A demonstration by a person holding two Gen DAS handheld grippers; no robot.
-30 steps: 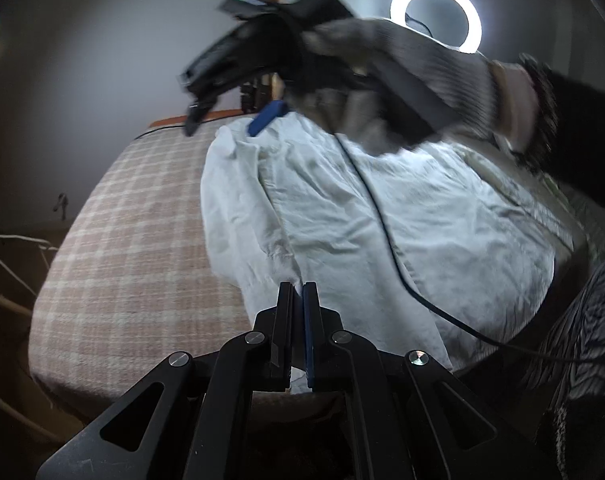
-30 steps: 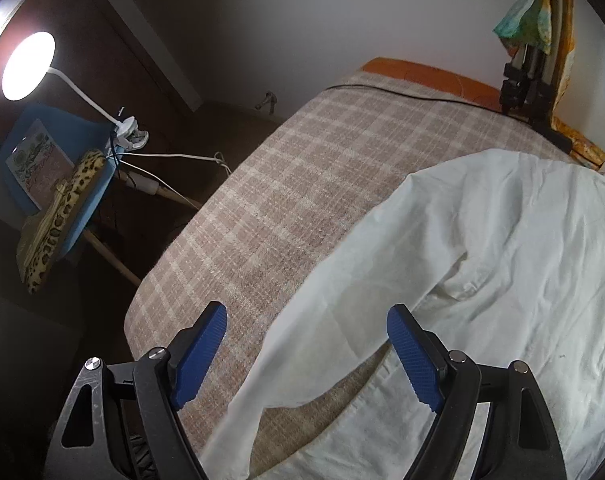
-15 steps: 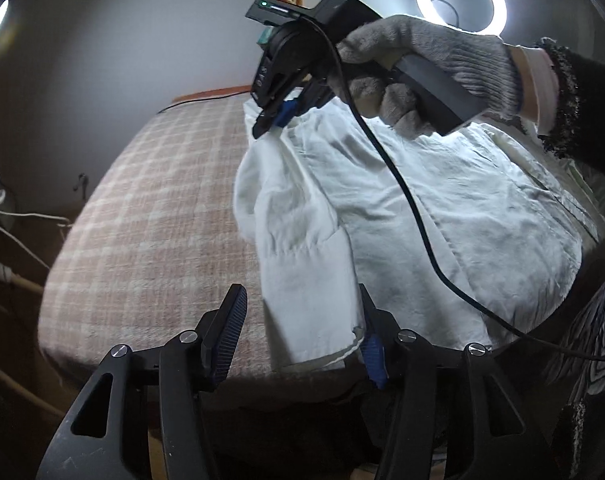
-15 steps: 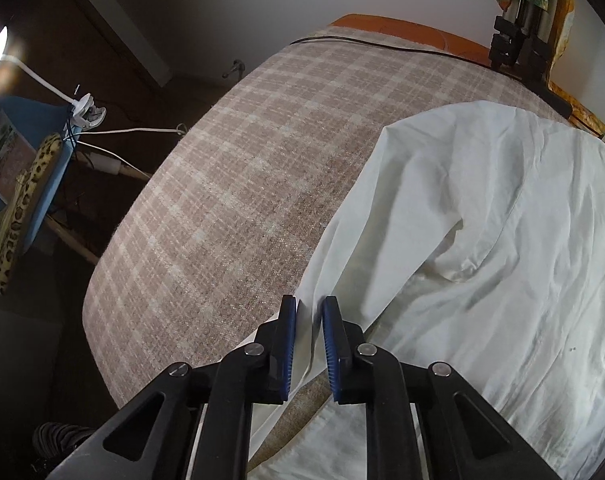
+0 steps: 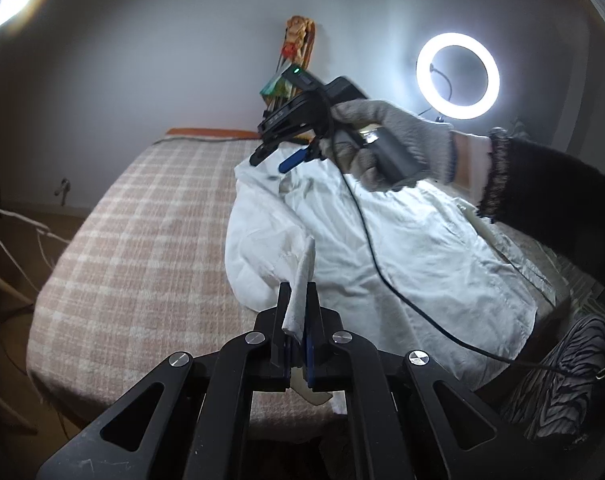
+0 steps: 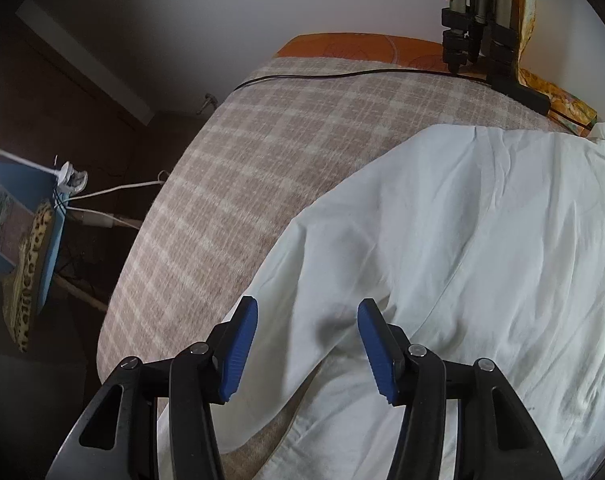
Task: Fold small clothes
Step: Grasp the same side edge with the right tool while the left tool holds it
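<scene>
Left hand-held gripper (image 5: 297,304) clamped on a cuff edge of the one white shirt (image 5: 402,248), right hand-held gripper (image 6: 307,322) opening just above its sleeve with nothing pinched, one gloved hand (image 5: 386,140) tilting it down; shirt spread on one plaid-covered bed (image 5: 142,240); two lamps lit.

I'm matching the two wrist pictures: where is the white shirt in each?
Left wrist: the white shirt fills centre and right, its cuff pinched in the left tongs.
Right wrist: it fills the right half, under the opening right tongs.
Shared landmark: the plaid cover.
</scene>
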